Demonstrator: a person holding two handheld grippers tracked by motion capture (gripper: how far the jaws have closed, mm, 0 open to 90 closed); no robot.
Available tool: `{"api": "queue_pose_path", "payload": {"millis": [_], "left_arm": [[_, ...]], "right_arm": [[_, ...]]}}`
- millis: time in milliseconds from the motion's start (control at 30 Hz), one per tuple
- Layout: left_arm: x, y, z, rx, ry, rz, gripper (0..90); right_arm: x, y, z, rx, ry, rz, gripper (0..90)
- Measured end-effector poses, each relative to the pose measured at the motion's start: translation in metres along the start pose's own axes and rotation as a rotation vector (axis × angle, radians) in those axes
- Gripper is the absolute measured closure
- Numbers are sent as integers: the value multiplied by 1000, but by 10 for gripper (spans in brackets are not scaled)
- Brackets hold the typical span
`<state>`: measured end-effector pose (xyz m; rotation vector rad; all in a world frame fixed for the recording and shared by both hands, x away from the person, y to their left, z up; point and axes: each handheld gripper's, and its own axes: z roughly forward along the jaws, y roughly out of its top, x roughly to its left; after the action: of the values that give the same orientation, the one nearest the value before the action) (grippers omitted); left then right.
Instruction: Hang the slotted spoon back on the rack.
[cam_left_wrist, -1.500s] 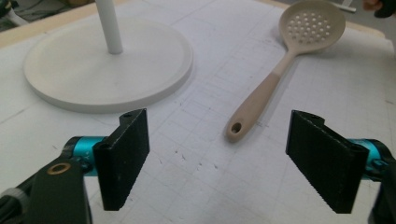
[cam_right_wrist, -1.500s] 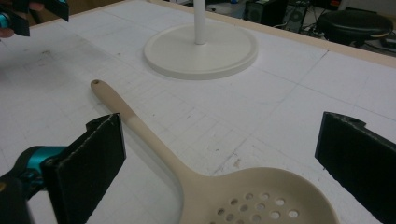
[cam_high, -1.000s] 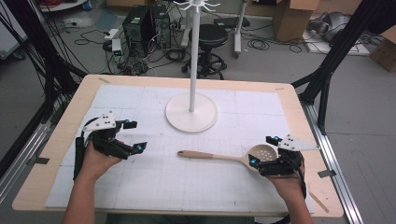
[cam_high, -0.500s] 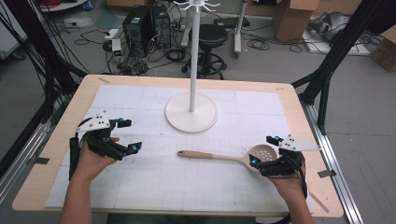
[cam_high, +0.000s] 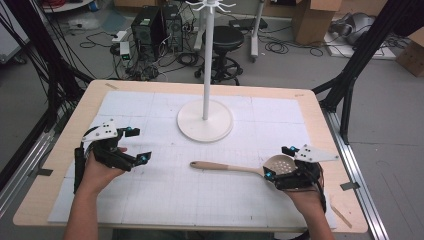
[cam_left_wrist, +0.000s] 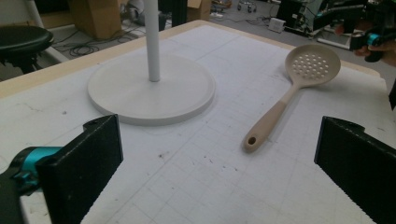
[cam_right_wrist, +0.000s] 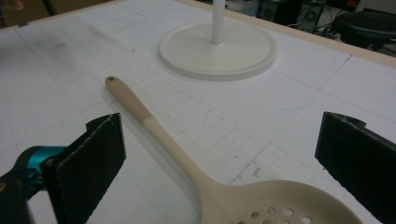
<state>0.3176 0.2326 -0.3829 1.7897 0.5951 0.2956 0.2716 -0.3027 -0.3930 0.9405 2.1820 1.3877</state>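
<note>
Left gripper (cam_high: 131, 145): held low over the left part of the table (cam_high: 65, 150), jaws spread wide with nothing between them; they have just finished opening; the left gripper view looks between them toward the stand and the spoon, both well apart from it.

Centre: a white stand (cam_high: 205, 119) with a round base and an upright pole sits toward the far side of the white gridded mat (cam_high: 150, 200); its hooks at the top carry nothing.

Slotted spoon (cam_high: 235, 168): lies flat on the mat in front of the stand's base, handle end pointing left, perforated bowl to the right; the handle has a hole at its tip (cam_left_wrist: 252, 140).

Right gripper (cam_high: 278, 162): jaws released and wide; the spoon's bowl (cam_right_wrist: 275, 205) lies below and between them, unpinched.

Status, as judged: no grasp is made and the spoon is not lifted; if the spoon is meant for a hook, the pick-up, carry and hanging all remain.
</note>
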Motion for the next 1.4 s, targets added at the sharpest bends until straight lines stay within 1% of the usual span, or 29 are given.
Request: {"api": "queue_pose_path", "payload": {"millis": [67,267,300,367,433,533,767,800,867,933,967,1000,1033,1067,1167,1200,1233,1267,1300,1333,1400], "left_arm": [[-1,0,-1,5,8,5,16],[-3,-1,3,26,7,19,16],[-3,-1,3,26,8,19,16],[-2,-1,3,24,4,19,16],[-2,-1,3,21,3,21,17],[-3,-1,3,18,1,27,16],[-3,0,-2,-2,9,26,16],[-2,0,-2,-2,10,27,16],[-3,0,-2,0,11,28,16],[-2,0,-2,-2,13,30,16],[-2,0,-2,0,12,30,16],[-2,0,-2,2,12,30,16],[-2,0,-2,-1,14,26,16],[-2,0,-2,1,14,28,16],[-2,0,-2,1,10,28,16],[-1,0,-2,-1,5,31,16],[-2,0,-3,-8,3,26,16],[-2,0,-3,-10,4,29,16],[-2,0,-4,-14,4,29,16],[-1,0,-5,-19,2,27,16],[-1,0,-6,-23,8,27,16]], "right_arm": [[2,0,2,7,9,-11,4],[7,3,10,20,34,-25,4],[8,4,13,26,37,-35,4],[10,8,19,37,53,-31,4],[14,14,25,35,84,-28,5],[20,22,36,57,95,-57,5],[30,30,70,166,128,-114,5],[32,31,76,189,134,-117,5],[34,32,85,229,142,-130,50],[36,33,92,262,151,-139,54],[38,34,95,283,148,-143,62],[39,35,97,298,145,-147,76],[40,36,98,307,153,-159,122],[40,37,99,320,166,-157,156],[40,41,103,346,168,-172,157],[40,42,105,362,158,-179,157],[41,43,107,392,158,-175,160],[42,44,109,410,165,-189,163],[43,44,110,419,158,-203,164],[44,45,112,436,157,-205,165],[45,47,116,461,159,-227,180]]}}
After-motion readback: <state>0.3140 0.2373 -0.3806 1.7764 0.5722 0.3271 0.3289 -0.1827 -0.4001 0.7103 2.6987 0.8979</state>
